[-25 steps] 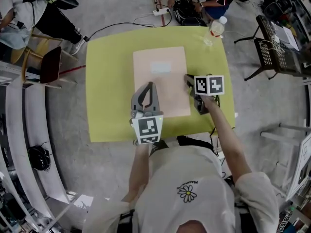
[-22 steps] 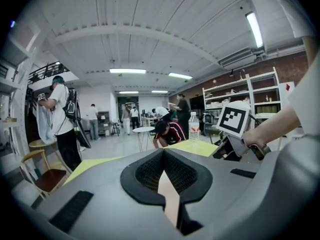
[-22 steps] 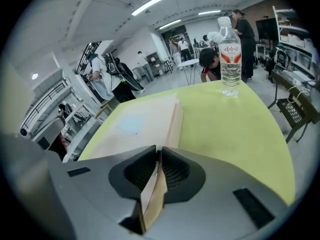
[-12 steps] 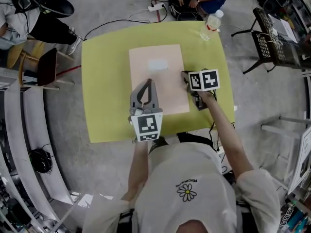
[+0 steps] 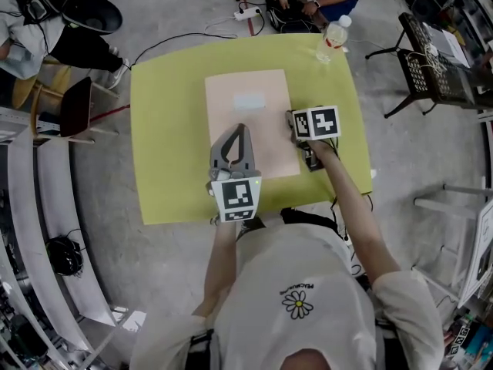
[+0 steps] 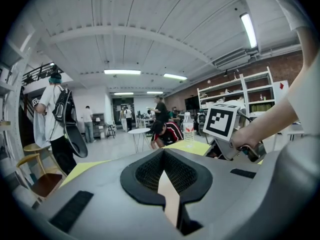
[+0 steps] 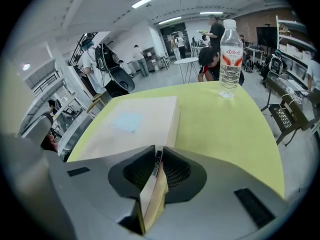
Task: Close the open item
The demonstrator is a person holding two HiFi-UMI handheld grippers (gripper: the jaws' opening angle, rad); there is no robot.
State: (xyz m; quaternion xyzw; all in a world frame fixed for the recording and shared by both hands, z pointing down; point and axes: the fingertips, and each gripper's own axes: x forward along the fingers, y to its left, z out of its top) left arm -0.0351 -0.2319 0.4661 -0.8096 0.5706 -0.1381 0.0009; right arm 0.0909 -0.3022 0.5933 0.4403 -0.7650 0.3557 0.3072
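A closed pale pink book [image 5: 246, 122] with a light label lies flat in the middle of the yellow table [image 5: 169, 129]. My left gripper [image 5: 239, 129] hovers over the book's near half, jaws shut and holding nothing; in the left gripper view [image 6: 163, 156] only the cover shows under them. My right gripper [image 5: 293, 122] is at the book's right edge. Its jaws are opening; in the right gripper view [image 7: 157, 156] the book [image 7: 135, 121] edge shows in the narrow gap, and the pads do not seem to press on it.
A clear water bottle [image 5: 333, 38] stands at the table's far right corner, also seen as the bottle [image 7: 231, 59] in the right gripper view. Cables and a power strip lie on the floor beyond the table. People, chairs and shelving surround it.
Both grippers have shifted only slightly; the right gripper's marker cube has turned a little toward the book's edge. The book lies flat throughout.
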